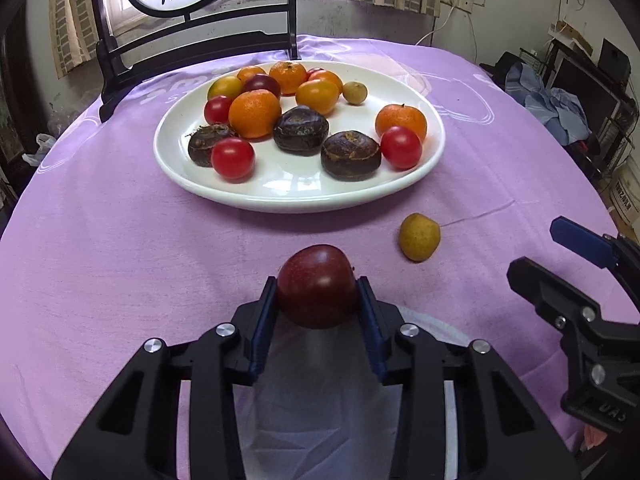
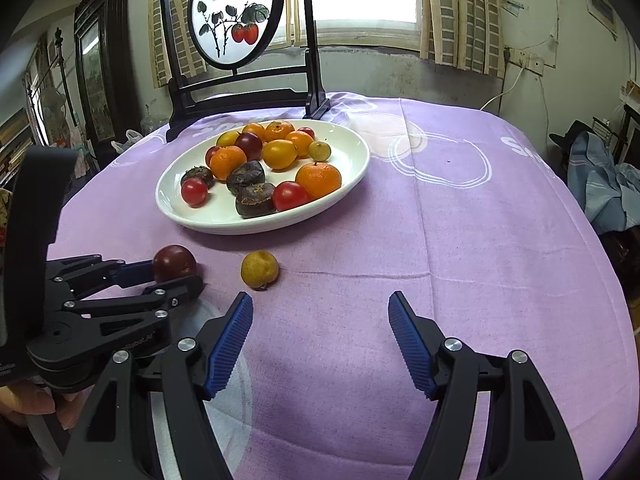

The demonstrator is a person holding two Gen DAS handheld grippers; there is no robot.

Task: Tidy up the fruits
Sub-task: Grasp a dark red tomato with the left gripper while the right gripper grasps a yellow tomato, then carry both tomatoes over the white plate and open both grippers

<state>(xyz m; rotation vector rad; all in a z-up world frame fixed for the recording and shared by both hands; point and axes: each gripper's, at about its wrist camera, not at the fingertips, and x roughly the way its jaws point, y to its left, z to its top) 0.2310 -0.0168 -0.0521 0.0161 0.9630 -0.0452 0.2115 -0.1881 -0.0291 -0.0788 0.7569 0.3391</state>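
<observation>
Left gripper [image 1: 318,300] closed on dark red plum [image 1: 317,286] at its widest girth, resting on purple cloth [image 1: 120,260] short of white plate [image 1: 304,196]. Right gripper [image 2: 320,320] held wide, empty, near yellow fruit [image 2: 259,269], probably next.

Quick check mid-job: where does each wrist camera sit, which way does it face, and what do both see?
Left wrist: on the left gripper, looking down its jaws, shut on a dark red round fruit; right gripper at its right edge.
Right wrist: on the open right gripper, facing the purple tablecloth; left gripper at left.
Shared: white plate of fruit, small yellow-brown fruit.
</observation>
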